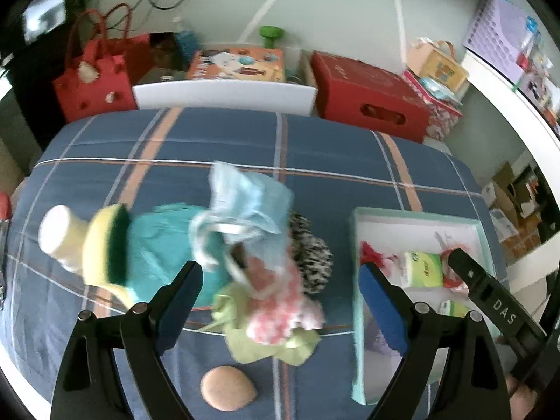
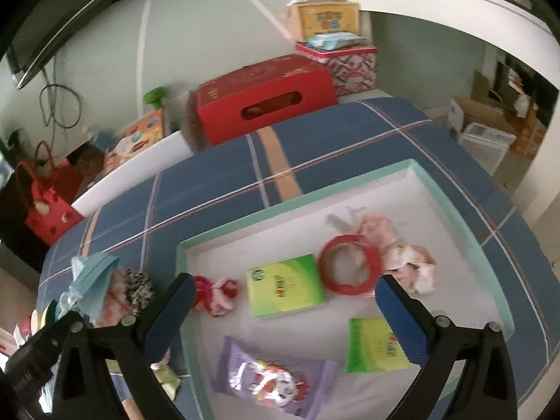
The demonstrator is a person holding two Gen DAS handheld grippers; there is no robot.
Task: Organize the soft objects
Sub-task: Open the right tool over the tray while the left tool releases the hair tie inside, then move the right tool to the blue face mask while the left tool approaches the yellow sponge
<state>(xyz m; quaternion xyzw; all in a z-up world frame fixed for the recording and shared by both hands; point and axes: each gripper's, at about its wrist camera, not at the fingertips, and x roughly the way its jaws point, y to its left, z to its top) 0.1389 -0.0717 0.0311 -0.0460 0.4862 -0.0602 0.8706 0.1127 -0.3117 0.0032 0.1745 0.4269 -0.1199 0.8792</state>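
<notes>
My left gripper (image 1: 280,273) is open above a heap of soft things on the blue plaid cloth: a light blue cloth (image 1: 248,199), a teal cloth (image 1: 157,245), a pink-and-white piece (image 1: 276,315), a pale green cloth (image 1: 266,346) and a black-and-white scrunchie (image 1: 311,255). My right gripper (image 2: 285,288) is open above the mint-rimmed white tray (image 2: 451,189), which holds a red tape ring (image 2: 350,269), green tissue packs (image 2: 287,285), a red-pink scrunchie (image 2: 215,294), a pink cloth (image 2: 402,252) and a purple packet (image 2: 269,378).
A yellow-green sponge (image 1: 105,245) and a white cylinder (image 1: 59,234) lie left of the heap. A tan round pad (image 1: 227,388) lies near me. Red box (image 1: 371,105), red bag (image 1: 94,84) and toy boxes stand behind the table.
</notes>
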